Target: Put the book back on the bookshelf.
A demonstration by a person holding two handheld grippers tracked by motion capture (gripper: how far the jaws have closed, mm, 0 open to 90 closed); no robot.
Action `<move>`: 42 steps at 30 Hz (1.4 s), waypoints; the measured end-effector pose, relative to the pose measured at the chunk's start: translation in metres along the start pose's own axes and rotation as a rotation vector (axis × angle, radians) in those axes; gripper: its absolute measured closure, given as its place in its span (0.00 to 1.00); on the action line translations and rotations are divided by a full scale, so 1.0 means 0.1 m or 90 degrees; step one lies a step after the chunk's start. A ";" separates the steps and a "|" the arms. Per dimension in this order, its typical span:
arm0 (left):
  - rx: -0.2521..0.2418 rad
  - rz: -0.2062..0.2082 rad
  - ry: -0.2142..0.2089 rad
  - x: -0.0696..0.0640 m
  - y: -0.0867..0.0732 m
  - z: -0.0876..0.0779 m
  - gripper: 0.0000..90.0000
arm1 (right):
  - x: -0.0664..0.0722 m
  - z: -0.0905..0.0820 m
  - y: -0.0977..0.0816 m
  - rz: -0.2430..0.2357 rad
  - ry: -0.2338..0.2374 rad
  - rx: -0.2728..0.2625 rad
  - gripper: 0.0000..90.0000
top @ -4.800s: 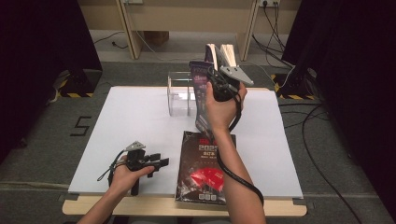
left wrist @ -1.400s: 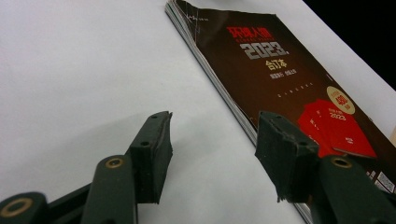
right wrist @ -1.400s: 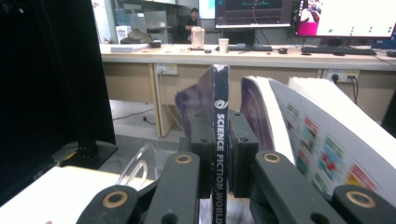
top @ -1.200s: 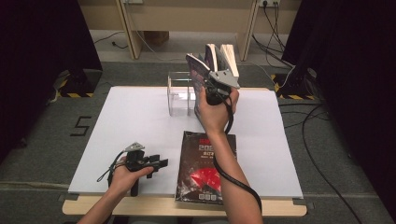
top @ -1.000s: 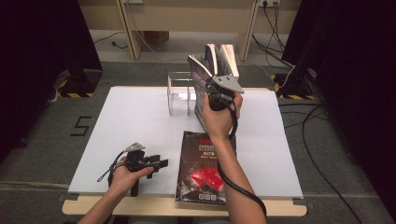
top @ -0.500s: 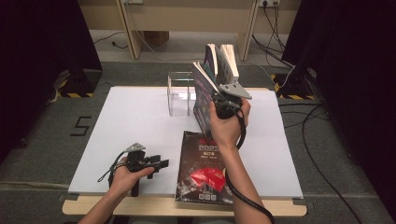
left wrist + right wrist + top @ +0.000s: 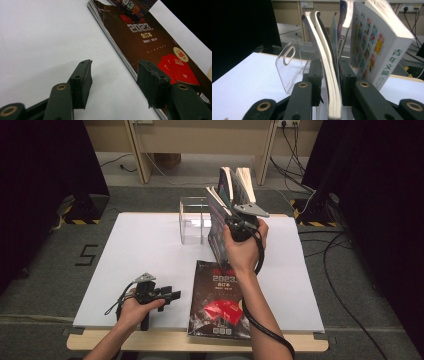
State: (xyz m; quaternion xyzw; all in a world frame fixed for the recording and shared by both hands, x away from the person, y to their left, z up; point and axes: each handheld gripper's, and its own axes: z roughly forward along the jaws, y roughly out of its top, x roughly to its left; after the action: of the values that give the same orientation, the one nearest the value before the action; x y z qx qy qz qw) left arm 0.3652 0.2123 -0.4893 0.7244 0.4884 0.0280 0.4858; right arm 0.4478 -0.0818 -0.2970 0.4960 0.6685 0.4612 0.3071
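Note:
A thin magazine (image 7: 333,82) stands on edge among several upright books (image 7: 235,180) at the clear acrylic stand (image 7: 192,220). My right gripper (image 7: 331,72) straddles its lower edge. The jaws have just been opening, and a narrow gap shows beside the left pad, so the magazine stands between them without being pressed. In the high view the right gripper (image 7: 229,219) sits at the foot of those books. My left gripper (image 7: 113,77) rests open on the white table, nothing between its jaws, just left of a dark magazine (image 7: 150,42) that lies flat.
A thick book with a colourful cover (image 7: 377,50) leans to the right of the held magazine. The clear stand's plate with a slot handle (image 7: 289,67) rises to its left. The flat dark magazine (image 7: 220,300) lies at the near edge of the table (image 7: 140,245).
The right hand has shifted the thin magazine rightwards from a left lean to nearly upright against the other books. The left hand has stayed put.

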 end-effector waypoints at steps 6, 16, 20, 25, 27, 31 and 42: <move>-0.002 -0.002 -0.001 0.00 0.00 0.00 0.50 | -0.01 0.08 0.07 0.004 0.009 0.037 0.88; 0.000 -0.002 0.000 0.01 0.00 0.00 0.50 | 0.02 0.11 0.11 0.001 -0.002 0.036 0.94; 0.000 -0.004 -0.004 0.01 0.00 -0.01 0.50 | 0.05 0.13 0.10 0.002 -0.006 0.026 0.94; -0.004 -0.003 0.000 0.02 0.01 -0.01 0.50 | 0.06 0.14 0.09 0.007 -0.011 0.010 0.94; -0.006 -0.004 0.000 0.02 0.01 -0.01 0.50 | 0.06 0.14 0.10 0.005 -0.014 0.006 0.94; -0.007 -0.005 0.000 0.02 0.01 -0.02 0.50 | 0.07 0.15 0.11 0.010 -0.017 0.002 0.94; -0.006 -0.004 0.001 0.02 0.01 -0.02 0.50 | 0.09 0.19 0.13 0.012 -0.030 -0.016 0.94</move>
State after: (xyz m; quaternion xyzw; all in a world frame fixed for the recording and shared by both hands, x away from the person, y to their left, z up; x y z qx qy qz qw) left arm 0.3663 0.2152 -0.4885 0.7208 0.4906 0.0292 0.4887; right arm 0.4669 -0.0666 -0.2921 0.5092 0.6507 0.4607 0.3243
